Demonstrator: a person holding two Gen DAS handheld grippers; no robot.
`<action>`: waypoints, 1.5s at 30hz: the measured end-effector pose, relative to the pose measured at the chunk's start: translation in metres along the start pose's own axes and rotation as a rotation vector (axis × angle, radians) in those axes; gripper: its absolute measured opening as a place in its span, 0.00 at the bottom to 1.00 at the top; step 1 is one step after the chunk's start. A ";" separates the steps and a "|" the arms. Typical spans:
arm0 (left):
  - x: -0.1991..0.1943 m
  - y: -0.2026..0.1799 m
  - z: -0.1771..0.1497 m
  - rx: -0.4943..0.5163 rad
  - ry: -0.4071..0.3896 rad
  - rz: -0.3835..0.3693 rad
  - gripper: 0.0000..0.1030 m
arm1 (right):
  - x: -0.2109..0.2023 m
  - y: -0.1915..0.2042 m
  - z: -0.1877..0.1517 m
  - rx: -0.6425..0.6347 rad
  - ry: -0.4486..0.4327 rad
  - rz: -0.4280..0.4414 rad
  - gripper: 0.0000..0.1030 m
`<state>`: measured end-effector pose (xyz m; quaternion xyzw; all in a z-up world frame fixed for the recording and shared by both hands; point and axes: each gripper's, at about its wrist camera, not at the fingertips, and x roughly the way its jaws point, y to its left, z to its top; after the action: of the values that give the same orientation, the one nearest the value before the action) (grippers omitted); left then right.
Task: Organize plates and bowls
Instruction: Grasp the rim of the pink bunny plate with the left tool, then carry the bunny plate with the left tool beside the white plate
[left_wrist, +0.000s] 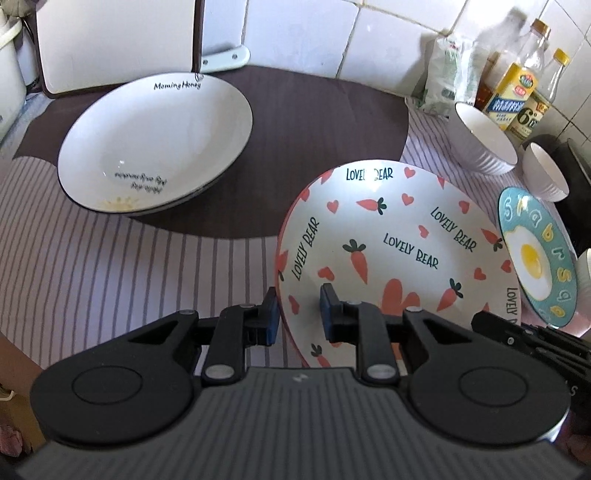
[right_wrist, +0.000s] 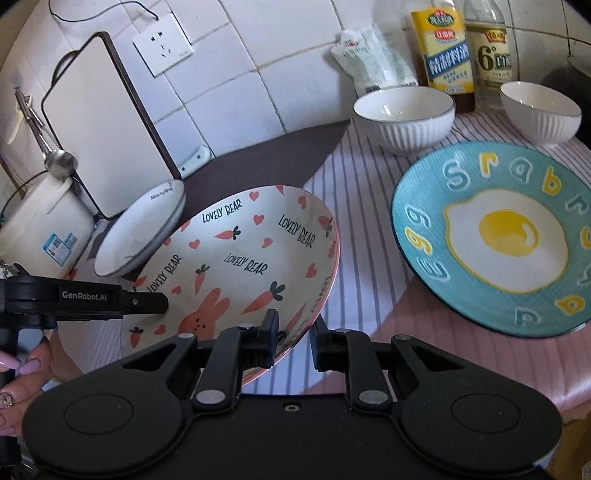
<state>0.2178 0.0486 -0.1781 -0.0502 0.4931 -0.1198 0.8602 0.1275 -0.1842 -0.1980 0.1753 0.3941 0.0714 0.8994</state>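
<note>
Left gripper (left_wrist: 298, 310): I am clamping its jaws on the near-left rim of the carrot plate (left_wrist: 388, 251), one blue pad under the rim, the other on the inner face.
Right gripper (right_wrist: 294, 334): I am clamping it on the near-right rim of the same plate, one finger inside the rim and one outside.
Carrot plate: it is tilting between my two grippers, its left edge raised in the left wrist view; I cannot tell whether any part is touching the striped cloth (left_wrist: 110, 266).
White plates (left_wrist: 155, 140): a stack of what looks like two is lying on the dark mat (left_wrist: 314, 129), well apart from the carrot plate and just in front of the cutting board (right_wrist: 99, 122).
Egg plate (right_wrist: 495, 240): it is lying flat on the cloth, just right of the carrot plate.
Bowls: the near bowl (right_wrist: 404, 114) and far bowl (right_wrist: 541, 110) are standing upright behind the egg plate.
Bottles (right_wrist: 447, 51): they are standing against the tiled wall behind the bowls.
Hand (right_wrist: 18, 373): it is holding the left gripper's handle.
</note>
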 end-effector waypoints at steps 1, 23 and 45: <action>-0.002 0.000 0.003 -0.002 -0.005 -0.003 0.20 | -0.001 0.001 0.003 -0.005 -0.008 0.003 0.22; 0.019 0.008 0.125 -0.008 -0.067 -0.041 0.22 | 0.047 0.025 0.122 -0.188 -0.139 0.005 0.22; 0.109 -0.002 0.173 0.126 0.081 0.022 0.23 | 0.131 0.002 0.144 -0.016 -0.006 -0.079 0.24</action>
<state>0.4188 0.0138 -0.1808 0.0144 0.5195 -0.1432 0.8423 0.3220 -0.1845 -0.1965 0.1524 0.3974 0.0385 0.9041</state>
